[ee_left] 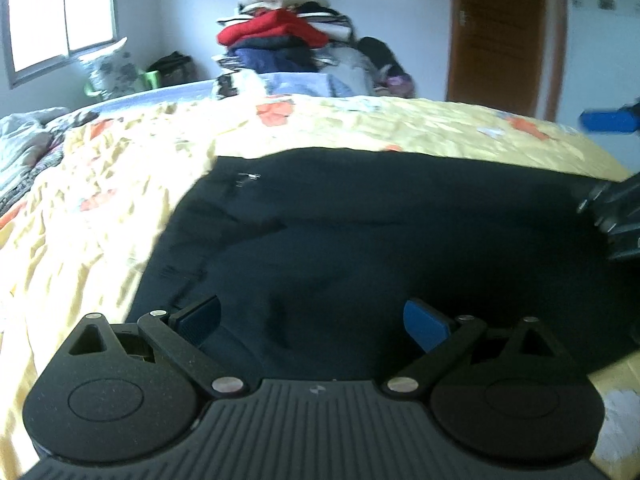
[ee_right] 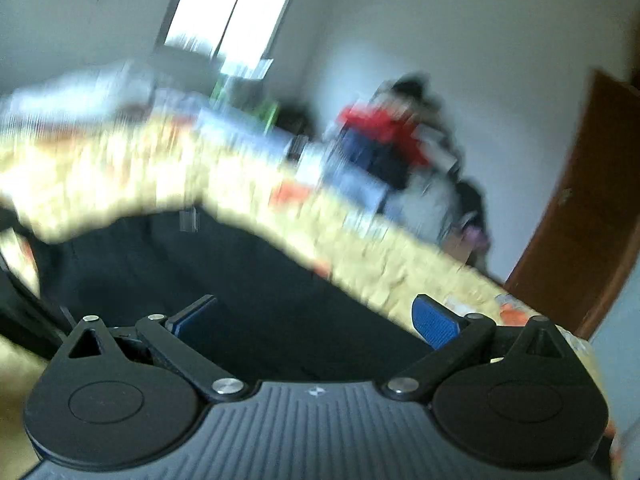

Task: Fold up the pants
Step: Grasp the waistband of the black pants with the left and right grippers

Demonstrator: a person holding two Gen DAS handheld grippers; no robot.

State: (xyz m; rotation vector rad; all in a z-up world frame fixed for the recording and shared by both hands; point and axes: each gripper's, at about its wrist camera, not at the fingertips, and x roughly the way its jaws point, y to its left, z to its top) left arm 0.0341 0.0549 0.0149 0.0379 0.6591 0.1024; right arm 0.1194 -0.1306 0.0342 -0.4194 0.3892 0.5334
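Dark navy pants (ee_left: 380, 232) lie flat on a yellow flowered bedspread (ee_left: 100, 208). My left gripper (ee_left: 314, 322) is open and empty, its blue pads spread wide just above the near edge of the pants. The right gripper shows at the right edge of the left wrist view as a blue pad (ee_left: 610, 120) and black linkage (ee_left: 616, 216). In the blurred right wrist view the pants (ee_right: 224, 280) lie below my right gripper (ee_right: 316, 320), which is open and empty over their right part.
A heap of clothes (ee_left: 280, 36) with a red garment stands beyond the bed. A brown door (ee_left: 504, 32) is at the right, a window (ee_left: 60, 8) at the left. Grey bedding (ee_left: 24, 148) lies at the bed's left end.
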